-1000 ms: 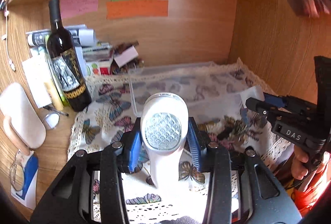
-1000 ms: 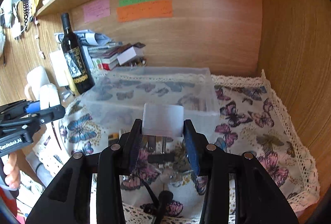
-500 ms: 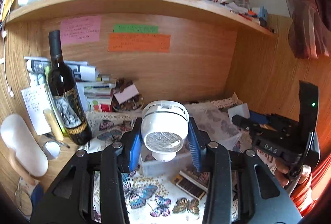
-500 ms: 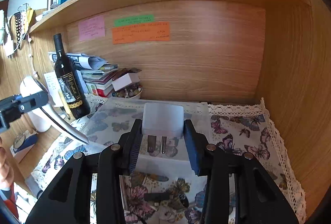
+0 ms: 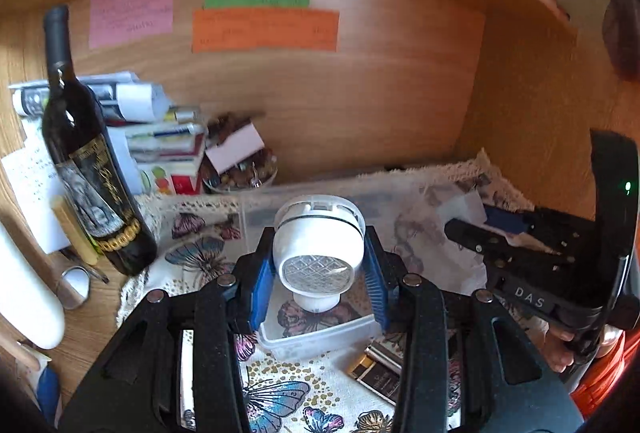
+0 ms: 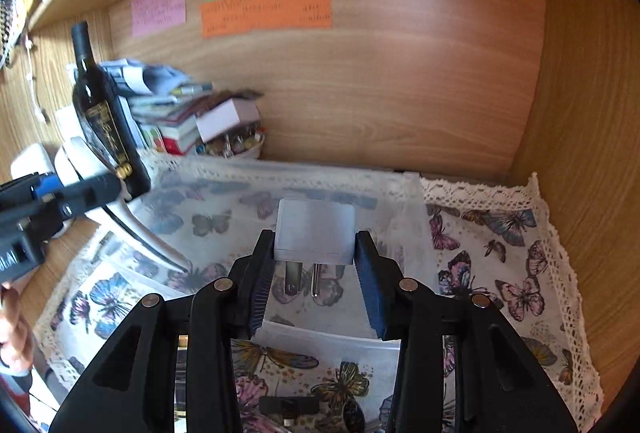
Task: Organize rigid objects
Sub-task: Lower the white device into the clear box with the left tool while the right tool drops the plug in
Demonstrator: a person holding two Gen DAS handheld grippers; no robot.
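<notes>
My left gripper is shut on a white round-headed device with a patterned lens face, held above the near corner of a clear plastic bin. My right gripper is shut on a white plug adapter with two metal prongs, held above the same clear bin. The right gripper also shows at the right of the left wrist view. The left gripper with the white device shows at the left of the right wrist view.
A dark wine bottle stands at the left beside stacked books and a bowl of small items. A butterfly-print cloth covers the desk. A dark flat item lies near the bin. Wooden walls enclose back and right.
Both grippers have tilted down and moved forward over the clear bin, each still holding its object. The upper shelf has left view.
</notes>
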